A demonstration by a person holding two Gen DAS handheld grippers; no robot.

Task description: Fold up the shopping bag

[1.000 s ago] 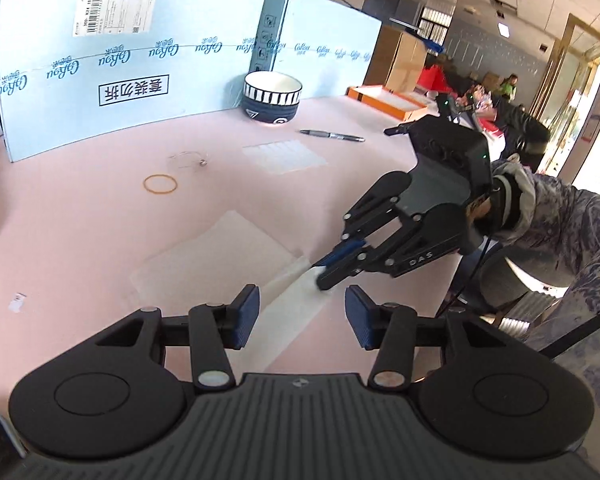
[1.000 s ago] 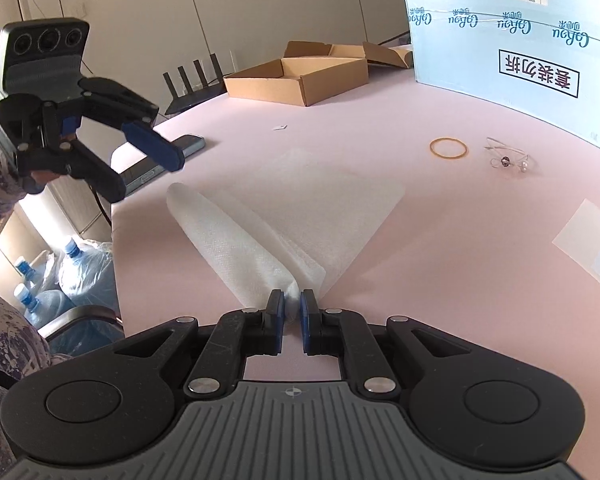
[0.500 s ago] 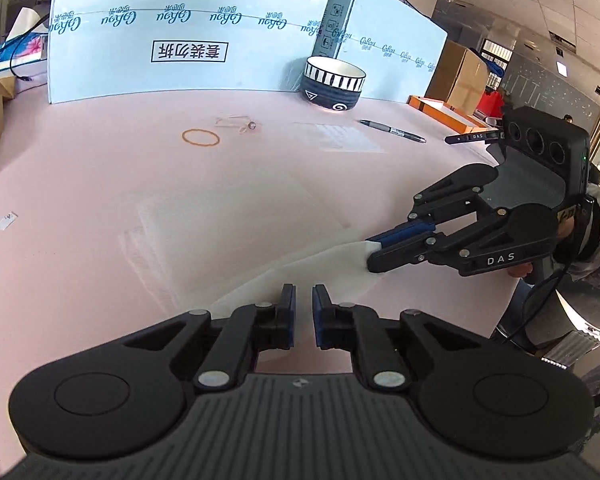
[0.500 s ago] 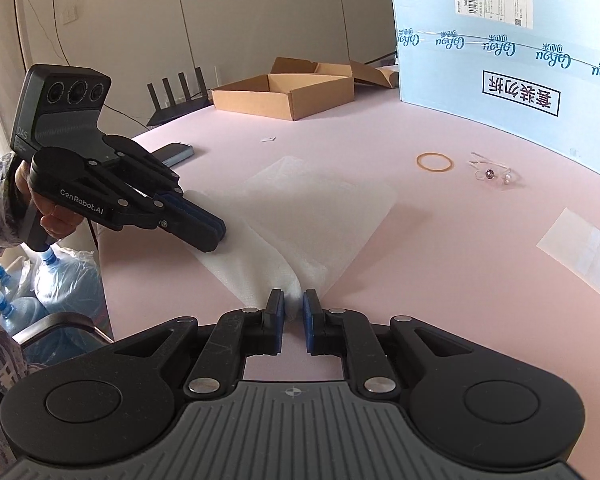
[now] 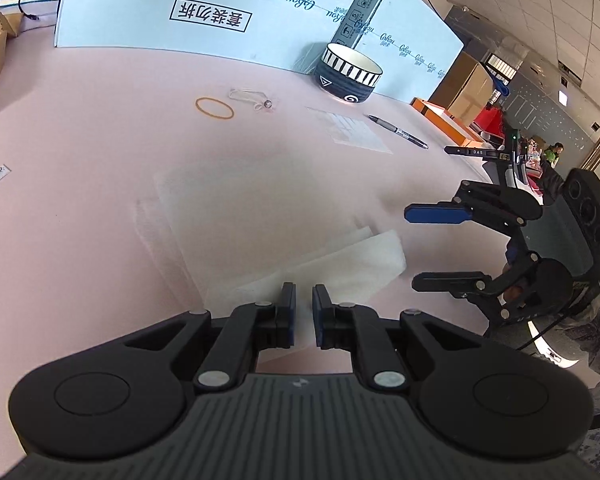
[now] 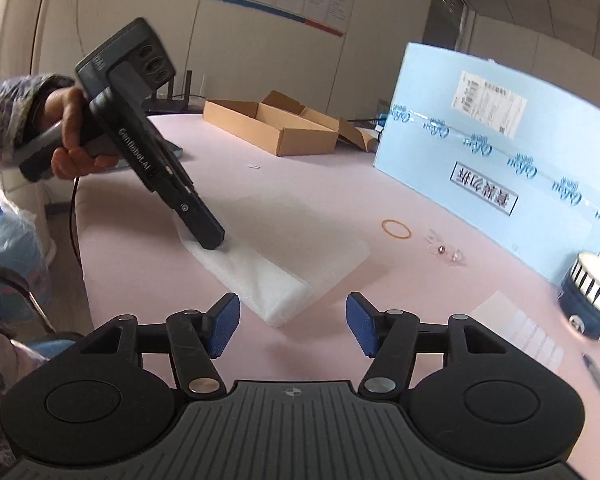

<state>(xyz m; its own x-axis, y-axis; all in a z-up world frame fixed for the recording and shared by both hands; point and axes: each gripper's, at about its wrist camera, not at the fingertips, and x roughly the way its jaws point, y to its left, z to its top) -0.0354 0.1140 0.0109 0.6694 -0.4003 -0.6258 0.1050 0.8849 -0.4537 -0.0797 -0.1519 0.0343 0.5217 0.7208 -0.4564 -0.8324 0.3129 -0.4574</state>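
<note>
blue board [image 5: 220, 4]: "CoRou" | left claw [image 6: 212, 245]: "GenRobot.AI" | right claw [image 5: 440, 246]: "DAS"

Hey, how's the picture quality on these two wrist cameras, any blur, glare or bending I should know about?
Left wrist view: strong fisheye bending curves the blue board and darkens the corners; the white bag is sharp and evenly lit, and bright doorway light washes out the far right. Right wrist view: the striped bowl and clear sheet at the right edge are smeared and overexposed; the bag is mostly sharp.
</note>
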